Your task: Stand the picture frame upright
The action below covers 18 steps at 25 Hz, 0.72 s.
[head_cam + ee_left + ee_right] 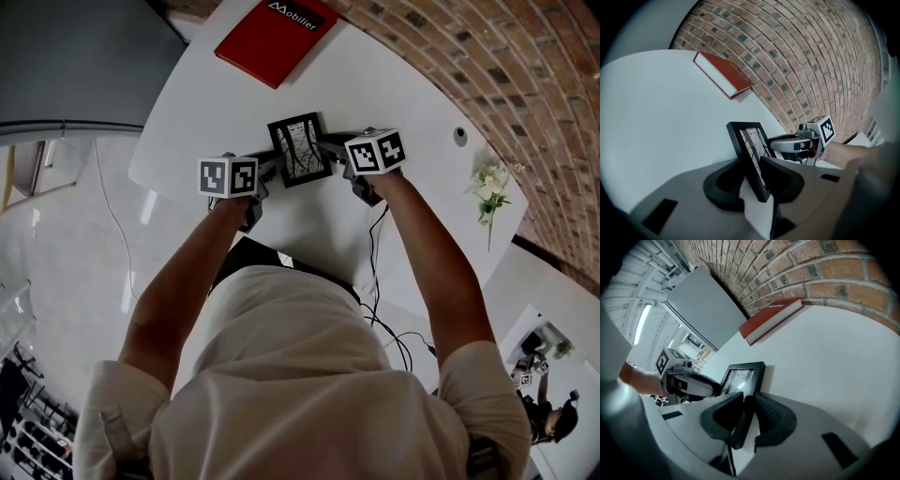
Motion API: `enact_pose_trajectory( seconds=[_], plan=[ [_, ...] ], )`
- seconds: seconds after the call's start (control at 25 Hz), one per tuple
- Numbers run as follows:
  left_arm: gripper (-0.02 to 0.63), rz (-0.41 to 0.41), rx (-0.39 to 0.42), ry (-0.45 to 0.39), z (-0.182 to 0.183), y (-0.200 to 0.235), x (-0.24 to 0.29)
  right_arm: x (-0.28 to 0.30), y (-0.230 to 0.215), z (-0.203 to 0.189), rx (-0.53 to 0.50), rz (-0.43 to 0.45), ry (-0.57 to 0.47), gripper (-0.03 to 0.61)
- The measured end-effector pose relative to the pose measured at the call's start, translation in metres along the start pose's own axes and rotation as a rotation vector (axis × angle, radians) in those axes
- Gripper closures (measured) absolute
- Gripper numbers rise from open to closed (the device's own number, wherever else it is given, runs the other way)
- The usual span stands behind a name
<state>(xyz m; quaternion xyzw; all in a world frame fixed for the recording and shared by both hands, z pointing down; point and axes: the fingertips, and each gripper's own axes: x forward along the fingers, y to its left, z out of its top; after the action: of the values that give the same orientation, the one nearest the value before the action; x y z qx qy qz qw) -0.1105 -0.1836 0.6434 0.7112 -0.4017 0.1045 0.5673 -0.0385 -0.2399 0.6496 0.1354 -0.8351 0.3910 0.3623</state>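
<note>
A small black picture frame (300,148) with a black-and-white print stands on edge on the white table (403,103), its face tilted back. My left gripper (274,169) holds its left side and my right gripper (330,150) holds its right side. In the left gripper view the frame (749,149) sits slanted between the dark pads (723,185), touching both, and the right gripper (790,143) shows beyond it. In the right gripper view the frame's edge (742,376) is pinched between the pads (774,414), with the left gripper (691,385) across from it.
A red book (275,33) lies at the table's far end by the brick wall (525,66). A sprig of white flowers (489,187) lies at the right edge, beside a small round fitting (459,135). A black cable (378,300) runs off the near edge.
</note>
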Motion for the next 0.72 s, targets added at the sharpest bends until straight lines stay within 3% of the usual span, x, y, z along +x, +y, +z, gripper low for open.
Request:
enact_pose_trajectory(
  seconds=[0.44,0.72],
  plan=[
    [0.512,0.002,0.098,-0.032,0.028,-0.024,-0.006,-0.037,0.004,0.028,0.026,-0.009,-0.162,0.516],
    [0.540,0.026,0.194,-0.050,0.049,-0.036,-0.007,-0.061,0.005,0.049,-0.018,-0.026,-0.254,0.526]
  ],
)
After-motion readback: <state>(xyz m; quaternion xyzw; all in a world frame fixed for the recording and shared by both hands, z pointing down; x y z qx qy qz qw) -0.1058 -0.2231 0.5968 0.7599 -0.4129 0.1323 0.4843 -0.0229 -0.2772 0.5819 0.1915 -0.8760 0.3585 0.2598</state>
